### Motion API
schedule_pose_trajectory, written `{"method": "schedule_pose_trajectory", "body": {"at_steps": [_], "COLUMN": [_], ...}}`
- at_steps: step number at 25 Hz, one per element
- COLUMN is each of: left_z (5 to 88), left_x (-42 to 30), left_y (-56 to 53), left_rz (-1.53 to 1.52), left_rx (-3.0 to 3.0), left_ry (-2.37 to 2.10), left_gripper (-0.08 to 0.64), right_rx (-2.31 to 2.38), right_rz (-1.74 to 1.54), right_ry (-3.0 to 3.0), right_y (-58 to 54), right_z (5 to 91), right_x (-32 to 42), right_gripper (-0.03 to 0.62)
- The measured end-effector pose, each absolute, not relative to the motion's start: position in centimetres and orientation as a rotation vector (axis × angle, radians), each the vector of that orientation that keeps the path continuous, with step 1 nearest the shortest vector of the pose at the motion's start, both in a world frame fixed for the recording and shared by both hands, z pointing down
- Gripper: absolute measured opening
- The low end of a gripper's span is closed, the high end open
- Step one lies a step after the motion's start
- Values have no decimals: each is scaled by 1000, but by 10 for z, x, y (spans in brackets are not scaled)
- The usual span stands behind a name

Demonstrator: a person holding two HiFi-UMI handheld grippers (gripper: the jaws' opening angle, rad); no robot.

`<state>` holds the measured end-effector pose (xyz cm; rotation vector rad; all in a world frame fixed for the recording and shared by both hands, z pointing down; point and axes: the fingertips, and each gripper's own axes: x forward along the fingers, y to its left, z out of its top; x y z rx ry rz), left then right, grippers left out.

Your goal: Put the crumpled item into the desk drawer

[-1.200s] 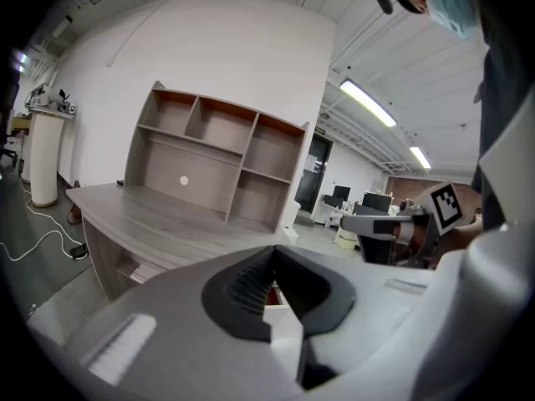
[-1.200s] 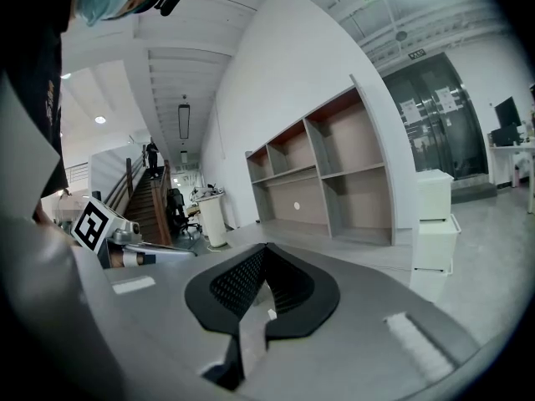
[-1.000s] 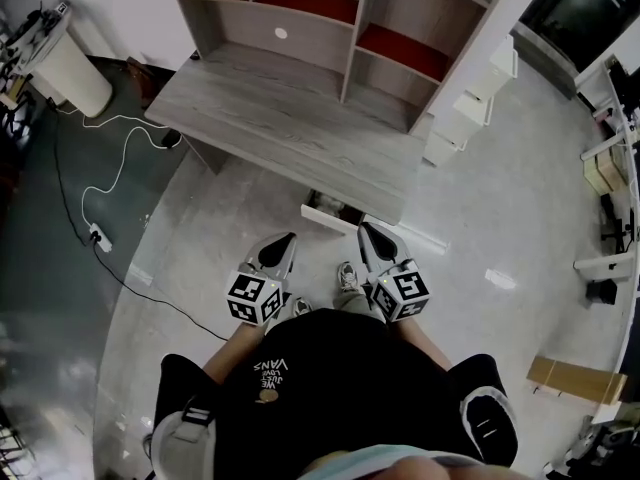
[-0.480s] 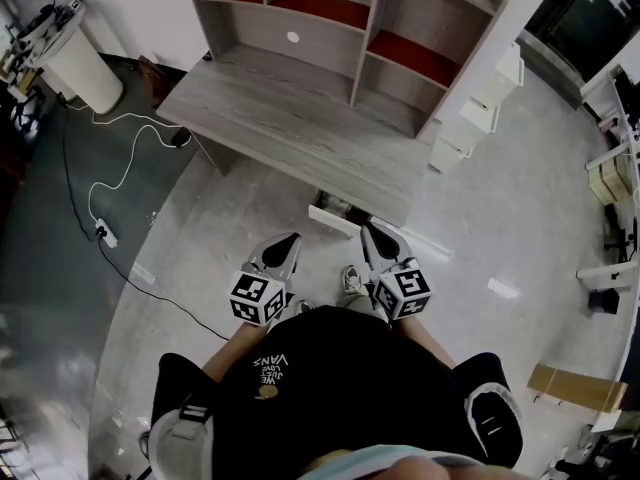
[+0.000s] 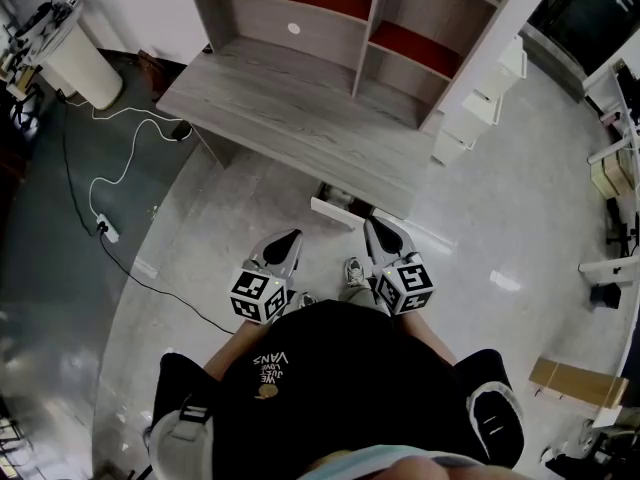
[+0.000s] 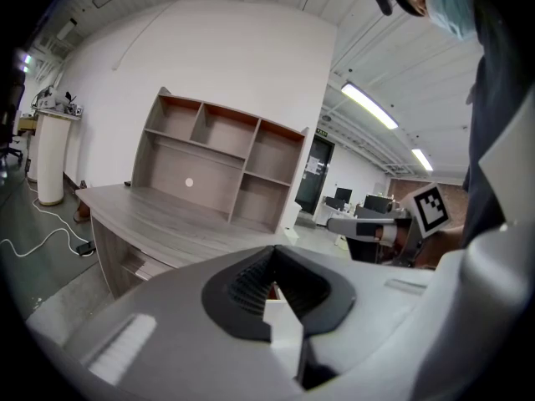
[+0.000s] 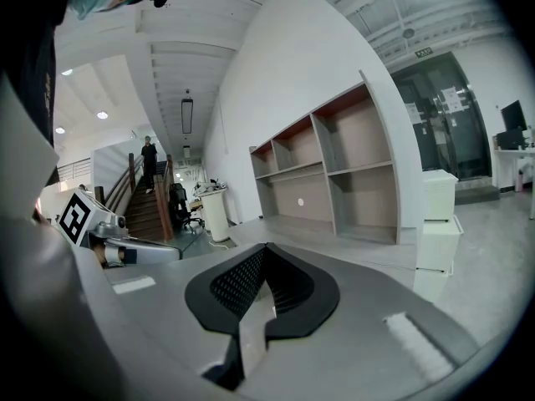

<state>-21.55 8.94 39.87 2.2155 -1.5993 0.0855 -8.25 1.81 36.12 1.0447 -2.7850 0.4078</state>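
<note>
The person stands on the glossy grey floor [image 5: 200,258] facing a grey wood-grain desk [image 5: 290,118], which carries an open shelf unit with red-lined compartments [image 5: 400,43]. Both tools are held side by side low in front of the body and point toward the desk's near edge. The left tool [image 5: 289,238] has its jaws closed together with nothing held, and the right tool [image 5: 373,223] is likewise fully closed and empty. Just beyond their tips, under the desk's near edge, a shallow white-fronted drawer [image 5: 338,212] stands partly pulled out; its inside is dark, and no view lets me make out the crumpled item. A white cylindrical bin [image 5: 80,63] stands to the left of the desk, with a thin white cable [image 5: 110,173] looping over the floor near it.
</note>
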Motion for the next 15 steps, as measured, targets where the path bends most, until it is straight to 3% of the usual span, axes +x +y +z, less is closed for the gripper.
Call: {"method": "schedule_pose_trajectory", "body": {"at_steps": [15], "left_z": [399], "left_x": [-217], "left_y": [95], "left_rz": [68], "left_rx": [2210], "left_ry": [-1603], "left_gripper": [52], "right_rx": [1061], "right_rz": [431], "right_ry": [-2778], "right_y": [24], "right_z": [368], "right_x": [-85], "right_gripper": [3]}}
